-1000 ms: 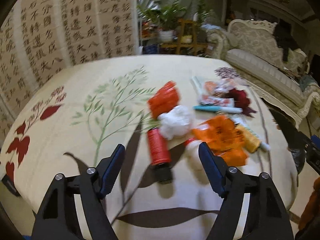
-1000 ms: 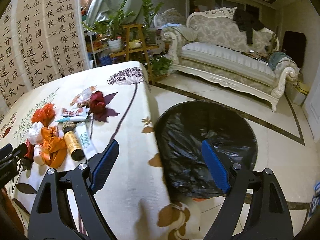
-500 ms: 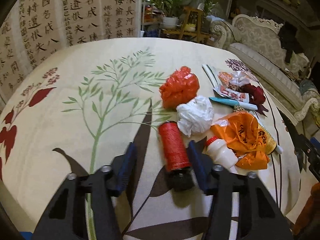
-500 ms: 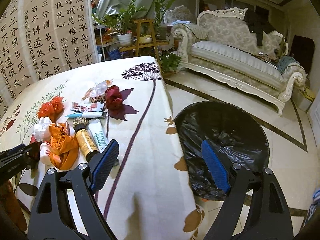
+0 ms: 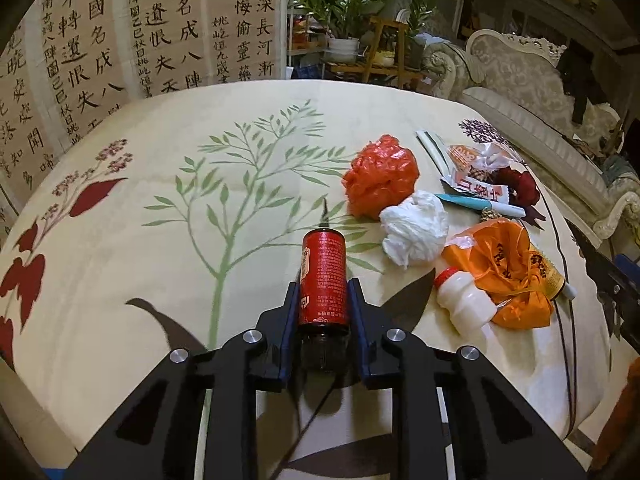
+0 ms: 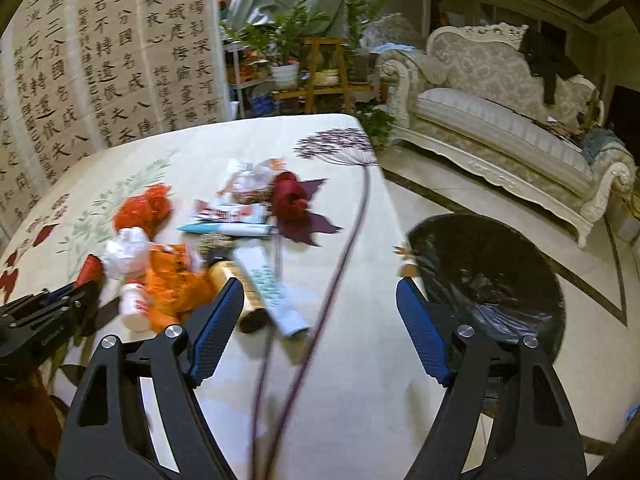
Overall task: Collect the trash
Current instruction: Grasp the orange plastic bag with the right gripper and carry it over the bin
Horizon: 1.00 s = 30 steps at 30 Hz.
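Because the left gripper (image 5: pixel 323 312) has its jaws clamped on only the lower, dark-capped end of the red bottle (image 5: pixel 323 276), most of the bottle's length sticks out beyond them, and I judge it could pivot or slide free on the lift, since the round, glossy body gives the pads little to bite on. If it drops it may roll into the white crumpled tissue (image 5: pixel 414 227) just beyond it or knock the small white bottle (image 5: pixel 464 304) lying to its side. The right gripper (image 6: pixel 316 334) hovers with its jaws wide apart and nothing between them, near the gold bottle (image 6: pixel 240 296); its view is blurred, so a hasty reach there could scatter the orange bag (image 6: pixel 172 280) and the tubes. The black-lined trash bin (image 6: pixel 492 280) stands on the floor past the counter's edge, well apart from the red bottle, so the carry is long enough for a weak grip to fail. The counter (image 5: pixel 140 272) wears a cream cloth printed with leaves and flowers, which could bunch. Behind it hang calligraphy panels (image 5: pixel 120 40), with potted plants (image 5: pixel 344 12) and an ornate pale sofa (image 6: pixel 500 120) beyond.
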Tool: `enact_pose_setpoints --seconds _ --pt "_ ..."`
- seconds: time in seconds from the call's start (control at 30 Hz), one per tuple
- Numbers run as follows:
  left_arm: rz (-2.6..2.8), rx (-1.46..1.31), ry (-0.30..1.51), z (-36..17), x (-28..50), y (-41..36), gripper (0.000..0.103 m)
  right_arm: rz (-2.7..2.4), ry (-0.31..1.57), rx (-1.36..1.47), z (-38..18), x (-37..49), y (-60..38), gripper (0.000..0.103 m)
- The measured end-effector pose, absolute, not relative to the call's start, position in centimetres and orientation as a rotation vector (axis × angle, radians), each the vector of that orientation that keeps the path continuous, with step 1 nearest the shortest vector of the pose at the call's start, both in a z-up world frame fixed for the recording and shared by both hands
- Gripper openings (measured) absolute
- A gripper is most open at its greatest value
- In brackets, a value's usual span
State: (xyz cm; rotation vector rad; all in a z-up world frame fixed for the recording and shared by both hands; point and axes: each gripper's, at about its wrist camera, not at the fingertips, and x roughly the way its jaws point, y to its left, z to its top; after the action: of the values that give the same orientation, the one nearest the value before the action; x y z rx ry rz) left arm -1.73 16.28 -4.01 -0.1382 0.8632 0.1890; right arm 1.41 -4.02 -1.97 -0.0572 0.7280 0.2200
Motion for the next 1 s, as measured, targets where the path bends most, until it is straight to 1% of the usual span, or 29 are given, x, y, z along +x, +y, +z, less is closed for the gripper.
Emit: enact_pose_setpoints --seconds 0.1,0.17,0.3,0.37,0.43,0.6,0.77,1.0 --pt "0.203 -0.131 0.853 -3.8 -2.2 16.9 0.025 0.258 0.721 -0.069 -1.6 1.2 -2.5 0.074" --pt "0.214 -0.136 0.848 -3.7 -2.4 17.6 0.025 0.294 0.725 -0.079 -1.5 1.1 -1.2 0.067" --pt "0.239 -0.136 0.832 -3.4 -2.8 18.8 0.025 0.341 0.737 -0.109 -1.7 0.8 1.0 0.06" --pt "0.245 -0.138 0.825 -3.3 -2.9 19.2 0.025 0.356 0.748 -0.126 -2.1 0.9 2.1 0.053" --pt "0.249 -0.14 0.821 -3.3 -3.0 19.6 0.025 0.361 0.764 -0.142 -2.7 0.9 2.8 0.05" --pt "0.246 -0.138 0.813 -3.2 -3.2 19.7 0.025 0.382 0.8 -0.146 -3.4 1.0 3.5 0.032" --pt "0.235 -0.144 0.804 -3.0 -3.3 19.6 0.025 0.381 0.775 -0.153 -3.0 0.5 3.5 0.029" --pt "0.197 -0.129 0.759 -1.6 -3.3 17.6 0.025 0.332 0.704 -0.113 -1.0 -0.2 0.8 0.029"
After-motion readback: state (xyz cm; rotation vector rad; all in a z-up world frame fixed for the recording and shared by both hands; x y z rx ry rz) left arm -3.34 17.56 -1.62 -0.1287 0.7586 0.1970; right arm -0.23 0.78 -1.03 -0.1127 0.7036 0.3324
